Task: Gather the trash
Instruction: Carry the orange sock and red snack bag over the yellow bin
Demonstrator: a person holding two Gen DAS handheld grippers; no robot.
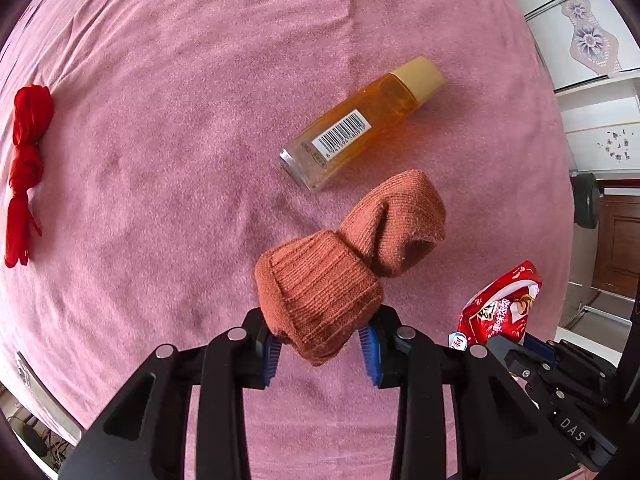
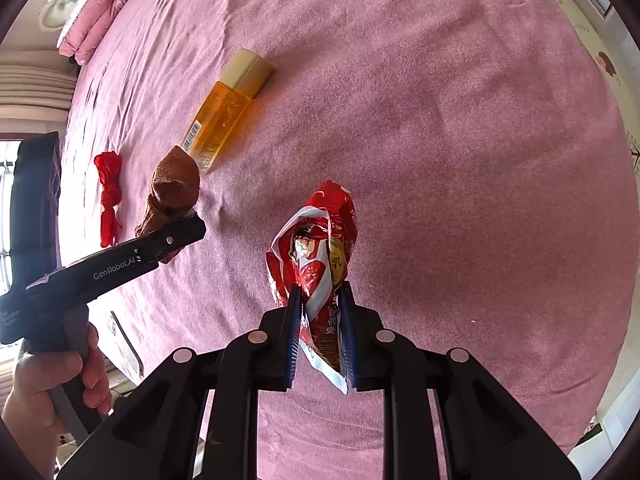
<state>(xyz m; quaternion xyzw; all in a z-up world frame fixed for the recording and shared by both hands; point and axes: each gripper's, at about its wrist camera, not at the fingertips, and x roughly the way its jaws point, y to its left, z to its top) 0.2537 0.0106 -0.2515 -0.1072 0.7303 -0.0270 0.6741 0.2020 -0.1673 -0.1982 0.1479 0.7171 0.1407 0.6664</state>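
Note:
My left gripper [image 1: 322, 336] is shut on a brown knitted sock [image 1: 320, 284], whose loose end [image 1: 400, 220] folds away over the pink bedspread [image 1: 180, 160]. From the right wrist view the same sock [image 2: 174, 188] hangs from the left gripper [image 2: 182, 220], with a hand on its handle. My right gripper [image 2: 322, 320] is shut on a crumpled red snack wrapper [image 2: 316, 240], held just above the bedspread [image 2: 460, 160]. That wrapper [image 1: 496, 308] also shows at the lower right of the left wrist view. An amber bottle [image 1: 360, 124] with a cream cap lies beyond the sock.
A knotted red cloth [image 1: 24, 168] lies at the bedspread's left side, also seen as the red cloth [image 2: 109, 196] left of the sock. The amber bottle [image 2: 224, 112] lies flat. Folded pink bedding [image 2: 100, 12] sits at the far end. White cabinets [image 1: 592, 80] stand beyond the bed.

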